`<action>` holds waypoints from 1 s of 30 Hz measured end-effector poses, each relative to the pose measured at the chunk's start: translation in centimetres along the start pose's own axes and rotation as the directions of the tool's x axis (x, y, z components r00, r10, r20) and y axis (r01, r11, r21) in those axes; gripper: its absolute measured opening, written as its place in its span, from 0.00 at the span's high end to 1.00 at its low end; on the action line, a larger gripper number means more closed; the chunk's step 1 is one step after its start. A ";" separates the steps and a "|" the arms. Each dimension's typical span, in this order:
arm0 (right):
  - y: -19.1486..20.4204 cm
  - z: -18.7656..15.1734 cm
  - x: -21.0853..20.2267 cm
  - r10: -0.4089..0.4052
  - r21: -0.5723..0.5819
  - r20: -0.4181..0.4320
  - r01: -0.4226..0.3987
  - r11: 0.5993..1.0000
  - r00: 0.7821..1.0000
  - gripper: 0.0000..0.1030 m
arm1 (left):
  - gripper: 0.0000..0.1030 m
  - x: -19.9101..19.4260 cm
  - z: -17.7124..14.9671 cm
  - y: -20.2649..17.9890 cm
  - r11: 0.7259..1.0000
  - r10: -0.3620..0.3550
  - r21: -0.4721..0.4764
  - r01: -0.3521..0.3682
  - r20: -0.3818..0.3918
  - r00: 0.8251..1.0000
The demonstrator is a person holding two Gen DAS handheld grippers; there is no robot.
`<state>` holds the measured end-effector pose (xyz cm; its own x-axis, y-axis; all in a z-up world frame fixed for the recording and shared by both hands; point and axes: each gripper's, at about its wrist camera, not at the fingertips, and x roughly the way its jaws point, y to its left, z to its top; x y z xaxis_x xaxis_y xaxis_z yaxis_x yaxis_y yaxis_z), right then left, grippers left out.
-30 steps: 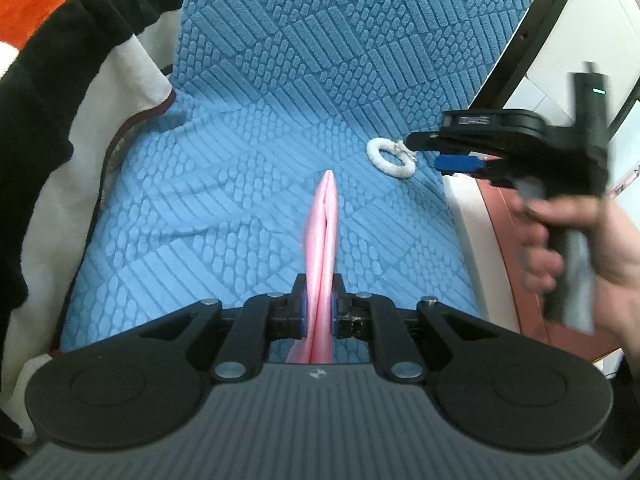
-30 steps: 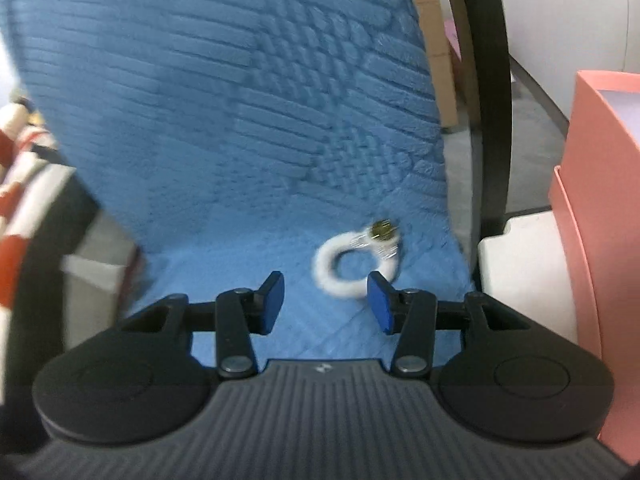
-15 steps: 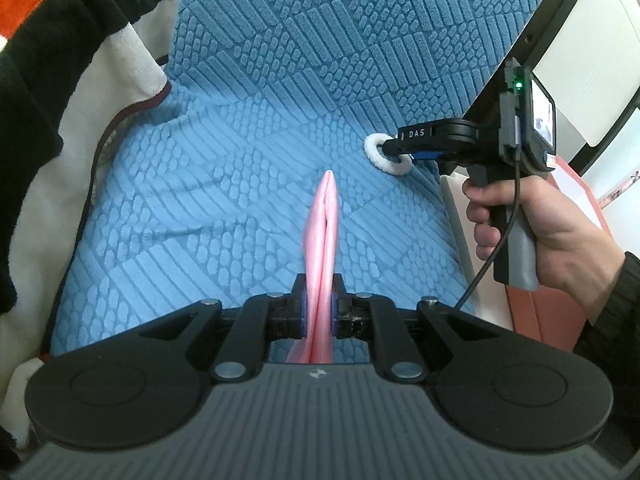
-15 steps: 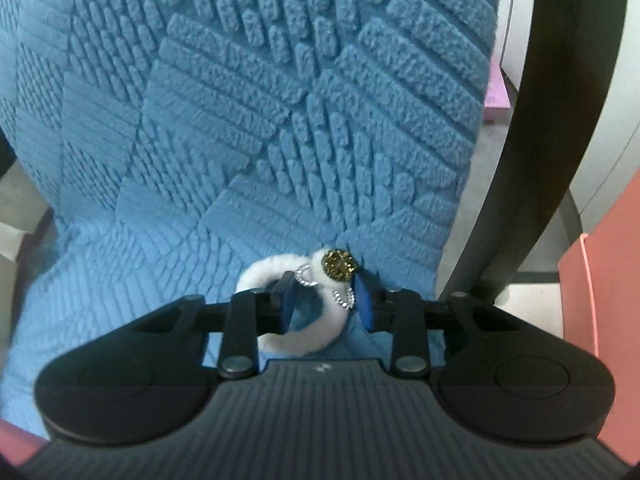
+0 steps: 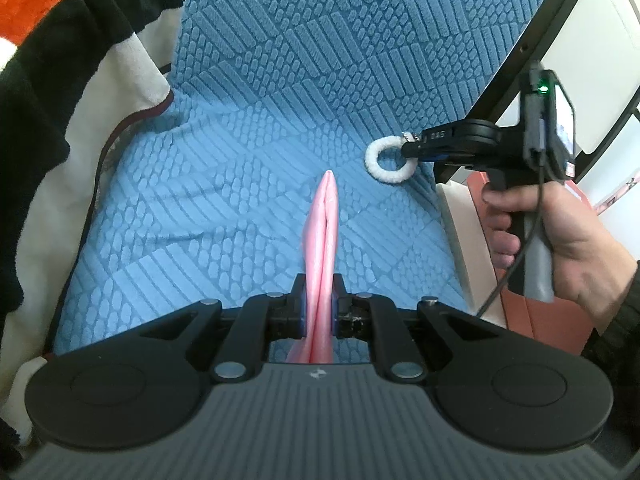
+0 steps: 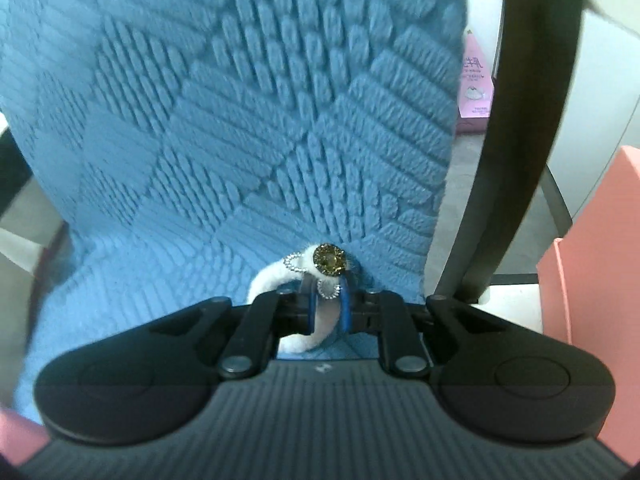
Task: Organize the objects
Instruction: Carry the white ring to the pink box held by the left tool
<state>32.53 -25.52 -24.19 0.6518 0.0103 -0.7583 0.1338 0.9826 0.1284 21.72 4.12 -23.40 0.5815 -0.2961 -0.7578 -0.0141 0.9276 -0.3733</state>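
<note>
The left claw (image 5: 319, 312) is seen clamped on a folded pink satin cloth (image 5: 322, 224), which is pinched between the blue pads and juts forward in a narrow upright fold above the blue textured blanket (image 5: 248, 152). The right claw (image 6: 327, 308) is closed around a white fluffy hair ring (image 6: 276, 276), one side of the loop being squeezed between its fingers while a round gold charm (image 6: 329, 260) with small beaded loops is shown just above the fingertips. In the left wrist view the same hair ring (image 5: 386, 160) is held at the tip of the right claw (image 5: 412, 148), close above the blanket near its right edge, and the handle is gripped by the right hand (image 5: 560, 236). A black, white and orange fleece (image 5: 72, 92) is draped at the blanket's left side. A pink box (image 6: 592, 248) is seen at the right.
</note>
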 end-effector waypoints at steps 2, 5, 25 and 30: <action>0.3 -0.3 -1.6 0.008 0.008 0.013 -0.009 1.000 1.000 0.85 | 0.88 -0.2 0.0 0.0 1.000 0.002 0.002 -0.002 0.006 1.000; 0.3 -0.4 -3.7 0.042 0.039 0.029 -0.043 0.998 0.999 0.85 | 0.88 -0.5 -0.2 0.0 1.000 -0.002 -0.002 0.002 0.014 1.000; 7.0 -5.8 -13.8 0.233 0.042 0.123 -0.239 0.970 0.965 0.85 | 0.88 -0.7 -1.0 -0.5 1.000 0.014 0.027 -0.014 -0.002 1.000; 6.6 -6.9 -16.1 0.270 0.092 0.165 -0.287 0.953 0.949 0.85 | 0.87 -0.6 -1.2 -0.8 0.999 0.015 0.046 -0.015 -0.007 1.000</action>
<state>17.78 -17.88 -15.52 0.7777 0.2443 -0.5792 0.0092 0.9169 0.3990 20.39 3.27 -23.28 0.5753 -0.2834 -0.7673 0.0148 0.9415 -0.3366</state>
